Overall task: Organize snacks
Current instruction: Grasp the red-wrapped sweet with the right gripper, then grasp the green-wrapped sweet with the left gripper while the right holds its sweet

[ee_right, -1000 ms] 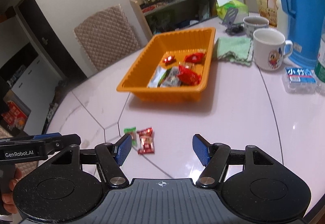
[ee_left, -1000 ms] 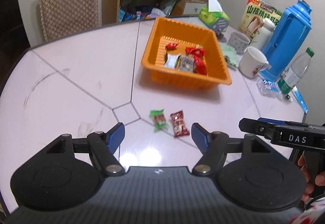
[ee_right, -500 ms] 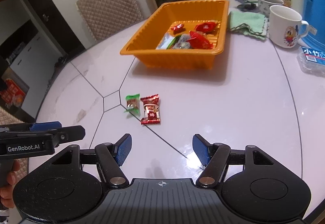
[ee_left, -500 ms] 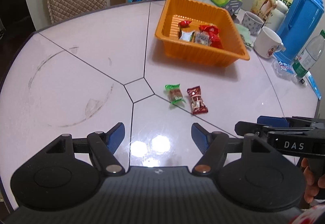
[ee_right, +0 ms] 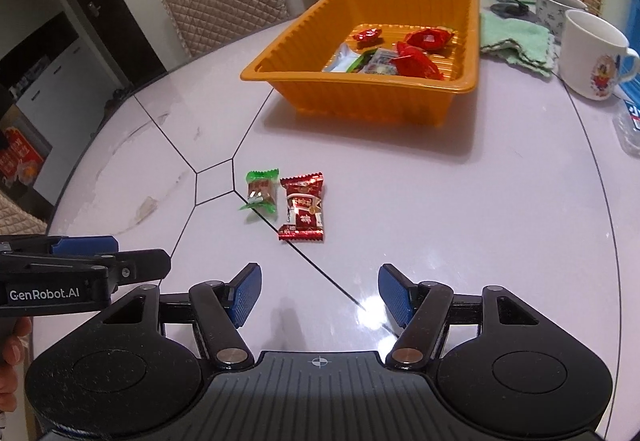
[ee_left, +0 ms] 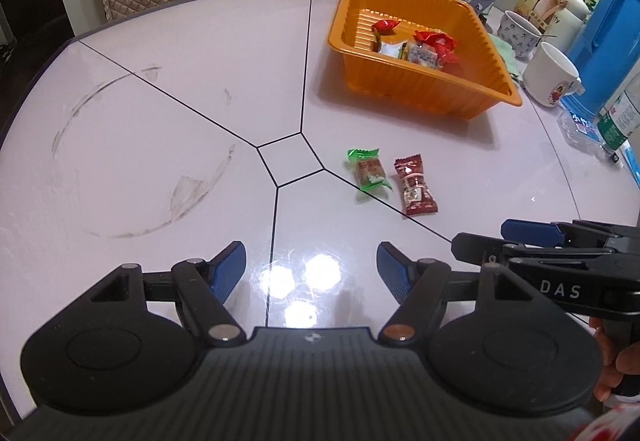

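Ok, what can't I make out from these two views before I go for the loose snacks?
- Orange tray: left view, near wall hides part of its floor.
- Snack pile: wrappers overlap; count unclear.
- Dark red snack: print too small to read.
- Blue thermos: cut off by the frame edge.
- Right tool: jaws open, empty.

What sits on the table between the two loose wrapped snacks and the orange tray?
Nothing: in both wrist views only bare pale tabletop and the tray's shadow separate the green-wrapped snack and dark red-wrapped snack from the orange plastic tray.
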Demonstrator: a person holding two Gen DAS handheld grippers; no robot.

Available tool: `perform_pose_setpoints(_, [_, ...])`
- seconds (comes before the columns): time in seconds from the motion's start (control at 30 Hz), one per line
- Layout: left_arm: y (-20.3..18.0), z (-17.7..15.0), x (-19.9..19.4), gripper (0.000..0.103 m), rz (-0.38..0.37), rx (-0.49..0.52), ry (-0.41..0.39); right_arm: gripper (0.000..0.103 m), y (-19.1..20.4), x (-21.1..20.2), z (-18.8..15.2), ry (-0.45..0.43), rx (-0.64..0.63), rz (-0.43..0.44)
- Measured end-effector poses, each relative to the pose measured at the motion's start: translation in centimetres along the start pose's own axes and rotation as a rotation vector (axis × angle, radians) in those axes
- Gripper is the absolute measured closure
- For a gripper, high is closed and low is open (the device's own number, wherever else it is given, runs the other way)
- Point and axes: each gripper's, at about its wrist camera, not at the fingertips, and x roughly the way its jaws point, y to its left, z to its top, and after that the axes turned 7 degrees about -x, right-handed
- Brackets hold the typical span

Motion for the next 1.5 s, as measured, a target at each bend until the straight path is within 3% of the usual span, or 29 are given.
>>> perform_pose_setpoints(0.33, [0.3, 0.7, 1.9, 0.034, 0.007, 0.005, -0.009, 0.055, 0.2, 2.7, 1.3, -0.006, -0.023, 0.004])
perform_pose_setpoints(0.9, [1.1, 2.0, 3.4, 0.034, 0.013, -0.013, -0.014, 0.068, 1.2, 6.2, 3.4, -0.028, -0.088, -0.025])
perform_pose_setpoints(1.07, [1.1, 2.4, 3.6, 0.034, 0.011, -0.013, -0.019, 0.077, 1.7, 6.5, 3.4, -0.033, -0.153, -0.063])
perform_pose_setpoints(1.27, [0.7, 2.6, 3.9, 0.034, 0.002, -0.005, -0.023, 0.078, 2.3, 6.6, 2.8, -0.041, -0.236, -0.092])
perform_pose_setpoints(1.5, [-0.8, 2.8, 4.4, 0.035, -0.031, 0.033, -0.033, 0.079, 0.6, 6.0, 2.9, -0.035, -0.188, -0.111])
